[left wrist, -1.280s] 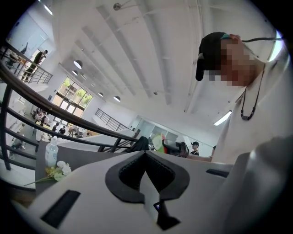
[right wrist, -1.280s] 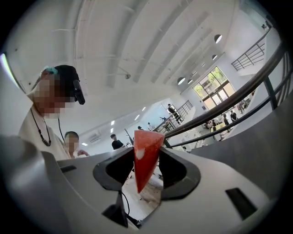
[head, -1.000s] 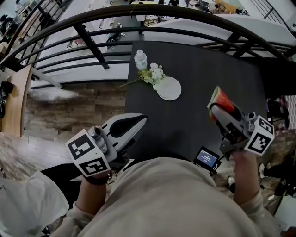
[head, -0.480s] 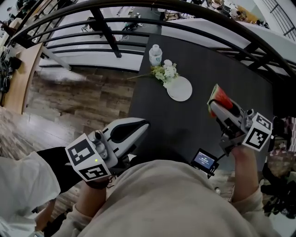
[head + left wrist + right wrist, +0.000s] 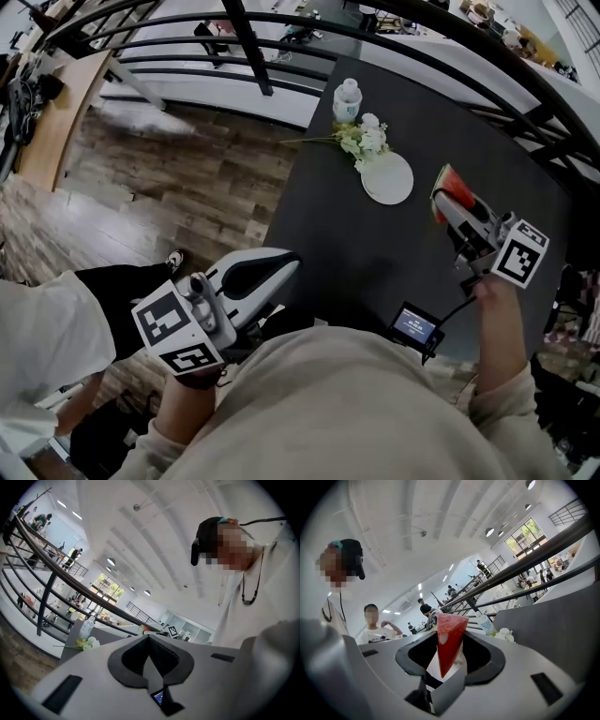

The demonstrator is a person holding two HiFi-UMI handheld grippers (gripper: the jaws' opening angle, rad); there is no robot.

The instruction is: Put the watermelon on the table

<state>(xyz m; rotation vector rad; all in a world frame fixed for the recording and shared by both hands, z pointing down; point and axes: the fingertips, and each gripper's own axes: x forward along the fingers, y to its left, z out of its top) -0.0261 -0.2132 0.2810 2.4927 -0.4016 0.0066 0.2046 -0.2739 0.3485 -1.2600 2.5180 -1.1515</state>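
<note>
A red watermelon slice (image 5: 448, 193) with a green rind is held above the right half of the dark table (image 5: 337, 239); my right gripper (image 5: 450, 208) is shut on it. In the right gripper view the watermelon slice (image 5: 449, 641) stands as a red wedge clamped between the jaws of my right gripper (image 5: 446, 660). My left gripper (image 5: 281, 262) is shut with nothing in it, at the table's near left corner. In the left gripper view my left gripper (image 5: 149, 654) points upward, jaws closed together.
A white plate (image 5: 387, 178), a bunch of white flowers (image 5: 361, 139) and a small bottle (image 5: 347, 99) sit at the table's far side. A small screen device (image 5: 416, 326) hangs at the near edge. A black railing (image 5: 253, 37) runs behind; wood floor (image 5: 178, 178) lies left.
The head view has swung, so the table now sits further right and up. The right gripper with the watermelon has moved a little farther over the table. The left gripper stays shut.
</note>
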